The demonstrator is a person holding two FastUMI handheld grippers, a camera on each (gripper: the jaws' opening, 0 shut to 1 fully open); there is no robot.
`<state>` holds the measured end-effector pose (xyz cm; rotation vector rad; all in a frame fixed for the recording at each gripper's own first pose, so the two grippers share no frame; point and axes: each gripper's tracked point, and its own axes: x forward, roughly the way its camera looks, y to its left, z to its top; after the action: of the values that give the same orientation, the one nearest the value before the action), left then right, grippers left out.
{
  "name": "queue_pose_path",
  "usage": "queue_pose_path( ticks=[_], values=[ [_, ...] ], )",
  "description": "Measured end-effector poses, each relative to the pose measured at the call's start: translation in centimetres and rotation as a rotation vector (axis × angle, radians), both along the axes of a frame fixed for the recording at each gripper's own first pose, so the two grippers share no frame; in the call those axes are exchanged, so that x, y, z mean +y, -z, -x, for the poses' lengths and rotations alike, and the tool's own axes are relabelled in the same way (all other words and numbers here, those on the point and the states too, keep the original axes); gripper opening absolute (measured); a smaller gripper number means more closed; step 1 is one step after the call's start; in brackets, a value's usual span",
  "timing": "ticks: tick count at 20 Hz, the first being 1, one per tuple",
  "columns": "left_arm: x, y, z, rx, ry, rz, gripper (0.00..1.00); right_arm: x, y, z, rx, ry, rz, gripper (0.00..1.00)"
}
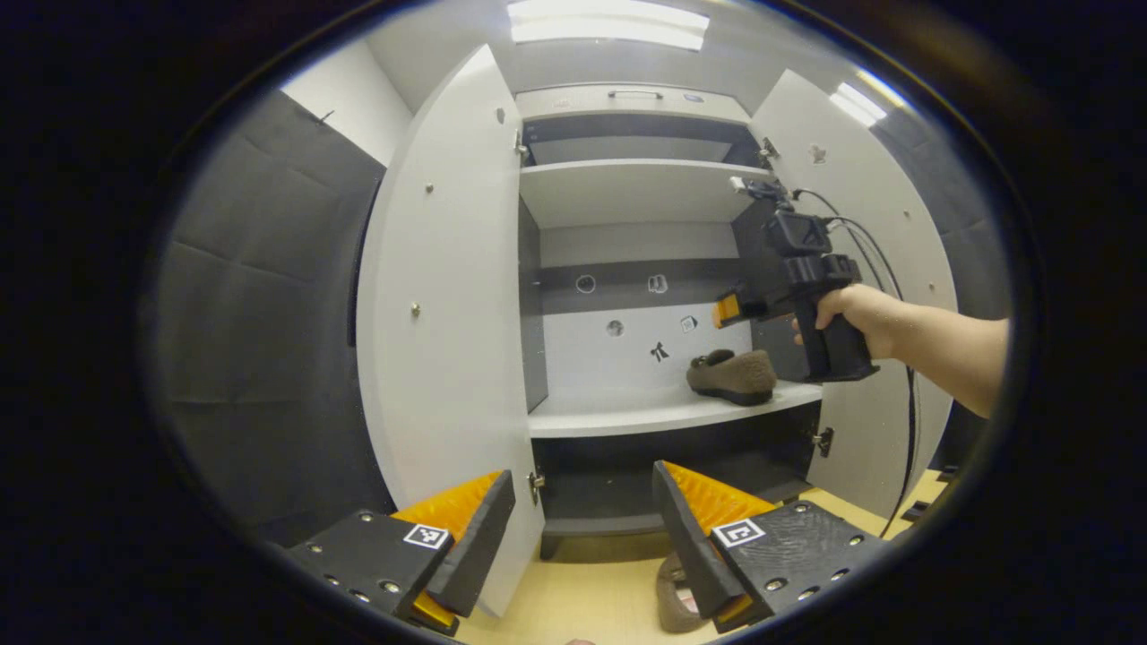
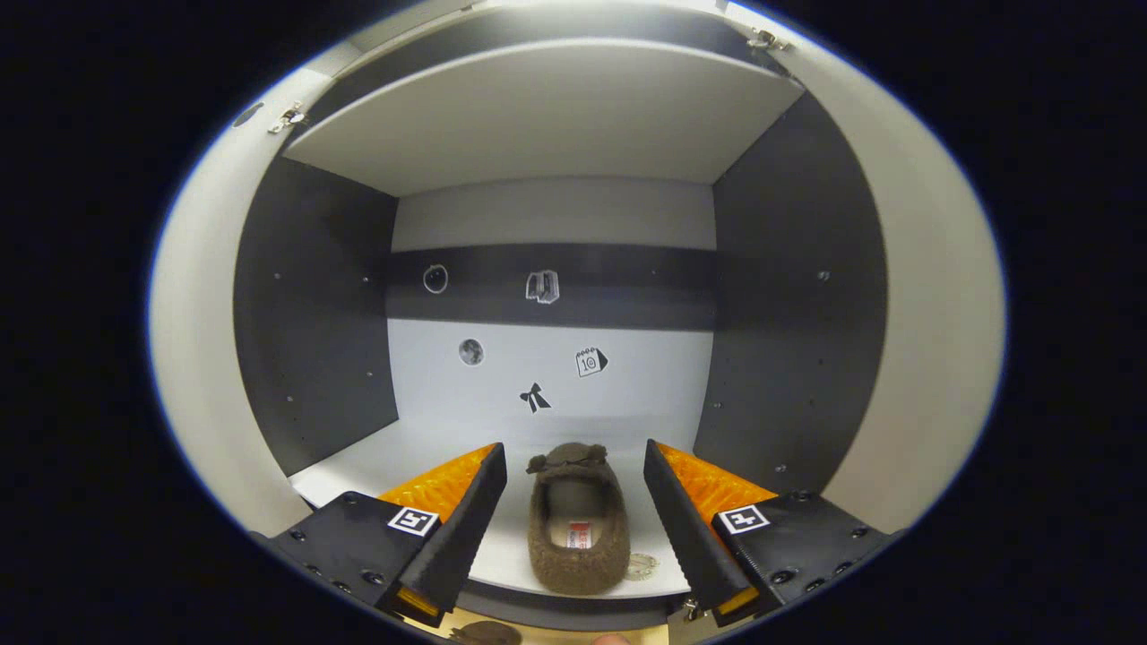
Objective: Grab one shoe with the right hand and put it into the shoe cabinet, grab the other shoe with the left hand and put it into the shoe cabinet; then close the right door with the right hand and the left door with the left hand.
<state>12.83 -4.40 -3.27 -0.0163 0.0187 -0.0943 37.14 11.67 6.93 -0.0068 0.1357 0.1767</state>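
In the left gripper view the left gripper hangs low with its two fingers spread wide and nothing between them; just behind its right finger, on the pale wooden floor, lies the second shoe (only part of its brown side shows, the finger covering the rest). Beyond it stands the shoe cabinet with both doors swung open, the left door nearer and broad, the right door farther off. On the middle shelf, near its right end and close to the front edge, rests the first shoe, a brown fuzzy slipper lying flat on its sole. Above that shoe and apart from it a hand holds the right gripper level in front of the shelf opening. In the right gripper view the right gripper's fingers stand wide apart and grip nothing; the first shoe sits between them on the shelf, touching neither, heel opening toward the camera and toe toward the back wall, which carries a few small stickers.
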Motion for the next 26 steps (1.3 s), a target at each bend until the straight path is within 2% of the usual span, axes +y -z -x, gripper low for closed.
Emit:
queue_pose_path(
  ticks=[5,6,9,10,11,12,14,15,16,17,21,26],
  values=[
    [-1.5,1.9,0.0,0.047,0.058,0.013,0.9,-0.7,-1.7,6.0,-0.102,-0.027,0.009,0.94],
    [-1.8,2.5,-0.1,0.063,0.069,0.021,0.9,-0.7,-1.7,7.0,-0.117,-0.037,0.017,1.0],
    [-2.4,4.1,-0.4,0.102,0.087,0.028,0.9,-0.9,-1.7,10.2,-0.15,-0.053,0.019,0.98],
    [-2.5,4.6,-0.5,0.109,0.089,0.023,0.97,-0.9,-1.5,11.1,-0.157,-0.055,0.009,0.97],
    [-2.6,5.0,-0.7,0.115,0.093,0.015,0.96,-0.9,-1.3,12.0,-0.163,-0.058,0.003,0.99],
    [-2.6,5.4,-0.7,0.121,0.096,0.008,0.9,-1.0,-0.8,12.9,-0.166,-0.061,0.004,0.97],
    [-3.0,6.6,-0.9,0.139,0.113,0.007,0.9,-1.3,-0.1,14.4,-0.174,-0.059,0.021,0.97],
    [-3.4,7.5,-1.1,0.153,0.122,0.011,0.96,-1.3,0.4,15.3,-0.18,-0.063,0.027,0.99],
    [-3.9,8.4,-1.3,0.168,0.131,0.016,0.96,-1.3,0.9,16.0,-0.181,-0.064,0.032,0.99],
    [-4.2,9.2,-1.6,0.186,0.138,0.02,0.9,-1.5,1.4,16.7,-0.177,-0.065,0.032,0.99],
    [-5.8,13.6,-2.2,0.278,0.176,0.038,0.9,-2.4,4.5,18.9,-0.119,-0.058,0.05,0.99],
    [-8.1,19.1,-2.6,0.394,0.238,0.013,0.9,-3.7,7.7,20.6,-0.053,-0.042,0.059,0.99]
  ],
)
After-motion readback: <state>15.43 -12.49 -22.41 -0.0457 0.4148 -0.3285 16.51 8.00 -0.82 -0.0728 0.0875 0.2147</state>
